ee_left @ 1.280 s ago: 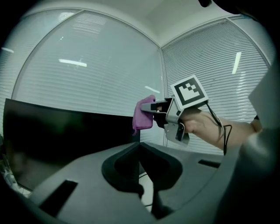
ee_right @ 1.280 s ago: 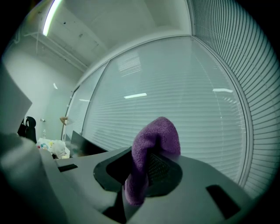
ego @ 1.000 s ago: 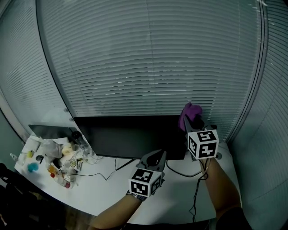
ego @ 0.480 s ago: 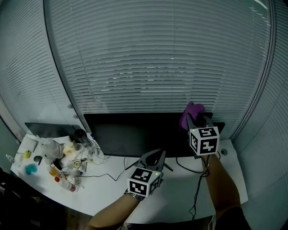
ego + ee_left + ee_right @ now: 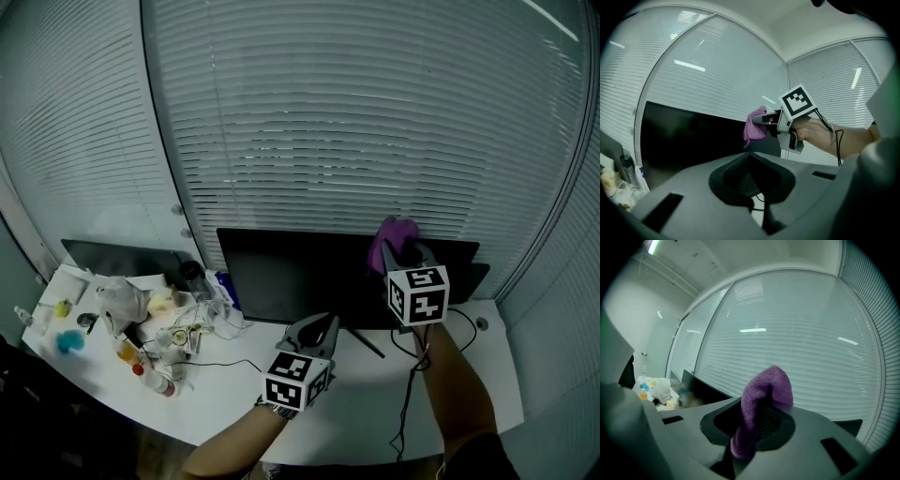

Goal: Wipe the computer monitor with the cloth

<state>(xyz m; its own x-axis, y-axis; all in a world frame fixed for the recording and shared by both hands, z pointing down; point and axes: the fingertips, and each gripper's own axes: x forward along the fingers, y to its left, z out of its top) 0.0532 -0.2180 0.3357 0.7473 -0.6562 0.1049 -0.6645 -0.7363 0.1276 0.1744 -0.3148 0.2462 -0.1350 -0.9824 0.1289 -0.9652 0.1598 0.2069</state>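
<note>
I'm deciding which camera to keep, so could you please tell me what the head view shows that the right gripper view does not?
Only the head view: the left gripper and the black cables on the white desk. Only the right gripper view: the ceiling light, and the right gripper with its tongs shut on the purple cloth. Both: purple cloth, black monitor, window blinds.
</note>
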